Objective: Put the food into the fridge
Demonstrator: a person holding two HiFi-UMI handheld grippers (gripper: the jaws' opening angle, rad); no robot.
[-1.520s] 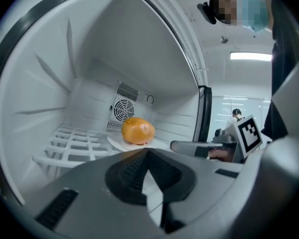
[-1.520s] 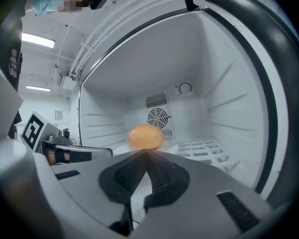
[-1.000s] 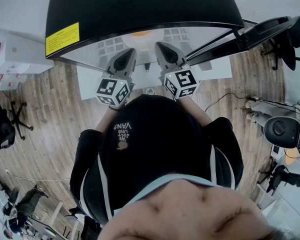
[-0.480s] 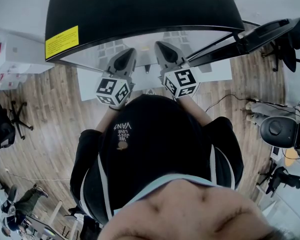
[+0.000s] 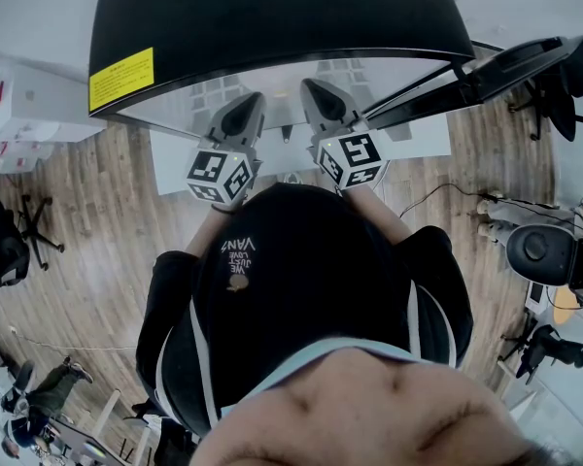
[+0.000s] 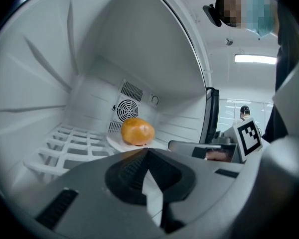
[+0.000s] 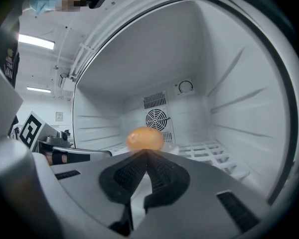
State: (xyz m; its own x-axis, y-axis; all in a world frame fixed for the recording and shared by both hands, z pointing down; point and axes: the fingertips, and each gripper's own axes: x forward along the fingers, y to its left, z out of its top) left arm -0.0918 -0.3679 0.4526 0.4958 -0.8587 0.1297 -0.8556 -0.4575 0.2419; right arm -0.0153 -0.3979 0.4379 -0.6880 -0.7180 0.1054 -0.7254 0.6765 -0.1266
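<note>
The left gripper point(image 5: 245, 115) and right gripper point(image 5: 321, 103) are held side by side in front of the person's chest, close together and nearly level, both pointing into the open fridge point(image 5: 272, 17). The left gripper's point(image 6: 147, 151) jaws are pressed together with nothing between them. The right gripper's point(image 7: 146, 152) jaws are likewise closed and empty. Each gripper view catches the other gripper's marker cube at its edge.

The food point(image 6: 137, 132), a round orange-brown thing that is perhaps a bun, sits on a white plate point(image 6: 114, 143) on the fridge's wire shelf point(image 6: 65, 148). It lies towards the back, just in front of the round fan grille point(image 6: 125, 110) and well ahead of both jaw tips. From the right gripper the food point(image 7: 145, 139) lines up directly beyond the closed tips, with the plate point(image 7: 170, 151) showing beside it.

The fridge has a black top with a yellow label point(image 5: 121, 74). It stands on a wooden floor point(image 5: 97, 231), with an office chair point(image 5: 19, 226) off to the left.
</note>
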